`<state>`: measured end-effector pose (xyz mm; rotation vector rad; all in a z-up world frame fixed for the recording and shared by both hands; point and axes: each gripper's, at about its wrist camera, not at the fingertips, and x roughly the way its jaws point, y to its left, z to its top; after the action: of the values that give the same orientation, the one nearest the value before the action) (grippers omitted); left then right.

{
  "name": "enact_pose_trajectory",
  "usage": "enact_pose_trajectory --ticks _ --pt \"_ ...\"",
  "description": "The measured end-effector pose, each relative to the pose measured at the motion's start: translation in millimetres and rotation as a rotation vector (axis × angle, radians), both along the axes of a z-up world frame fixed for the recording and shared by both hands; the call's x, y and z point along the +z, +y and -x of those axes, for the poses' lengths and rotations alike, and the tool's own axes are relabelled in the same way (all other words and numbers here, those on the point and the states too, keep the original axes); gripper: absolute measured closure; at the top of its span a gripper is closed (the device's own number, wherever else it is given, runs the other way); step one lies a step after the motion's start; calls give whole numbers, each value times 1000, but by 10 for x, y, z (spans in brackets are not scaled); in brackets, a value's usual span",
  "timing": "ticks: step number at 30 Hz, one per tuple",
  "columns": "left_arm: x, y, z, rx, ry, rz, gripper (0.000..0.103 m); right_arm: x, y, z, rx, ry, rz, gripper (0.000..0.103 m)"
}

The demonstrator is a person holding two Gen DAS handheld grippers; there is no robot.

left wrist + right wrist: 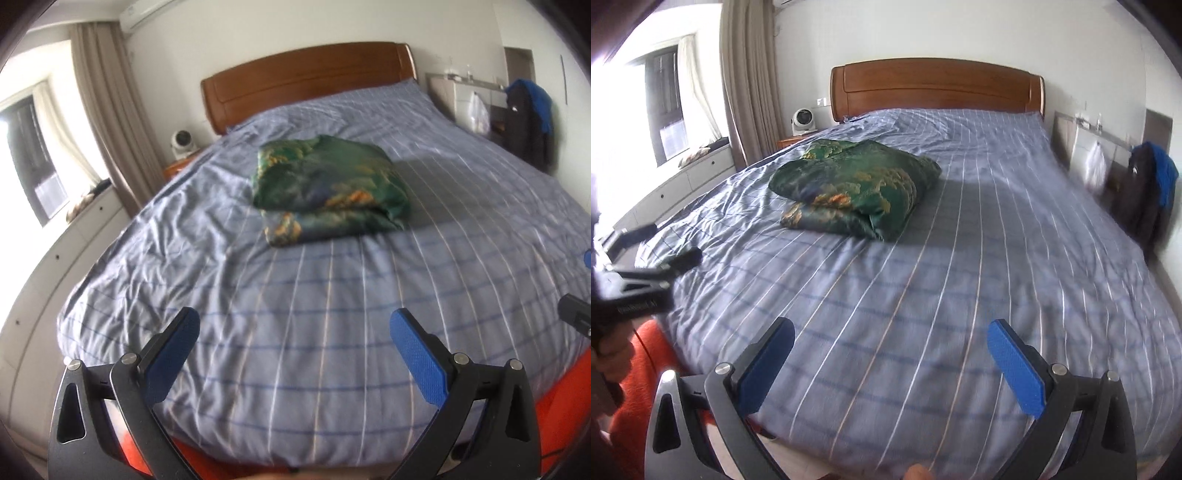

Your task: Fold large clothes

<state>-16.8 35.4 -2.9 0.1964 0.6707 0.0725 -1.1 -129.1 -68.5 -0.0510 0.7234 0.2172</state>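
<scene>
A green garment with orange and gold print [328, 188] lies folded in a thick bundle on the blue striped bed cover [314, 332], toward the head of the bed. It also shows in the right wrist view [855, 190]. My left gripper [295, 325] is open and empty above the foot of the bed, well short of the bundle. It also shows at the left edge of the right wrist view [666, 247]. My right gripper [891, 336] is open and empty over the foot of the bed, also far from the bundle.
A wooden headboard [934, 86] stands at the far end. A small white fan [802, 120] sits on a nightstand to the left. Curtains [746, 77] and a window bench [683, 177] are at left. Dark and blue clothing [1150, 188] hangs at right. An orange surface [561, 402] lies below the bed's foot.
</scene>
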Motion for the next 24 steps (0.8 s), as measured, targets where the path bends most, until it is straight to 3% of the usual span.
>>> enact_pose_trajectory --ticks 7,15,18,24 --pt "-72 -25 190 -35 20 20 0 -102 47 217 45 46 -61 0" --pt "-138 -85 201 -56 68 52 0 -111 250 267 40 3 -28 0" --pt "-133 -110 197 -55 79 53 0 -87 307 284 24 -4 30 0" --pt "17 -43 288 -78 53 71 0 36 378 318 29 15 44 0"
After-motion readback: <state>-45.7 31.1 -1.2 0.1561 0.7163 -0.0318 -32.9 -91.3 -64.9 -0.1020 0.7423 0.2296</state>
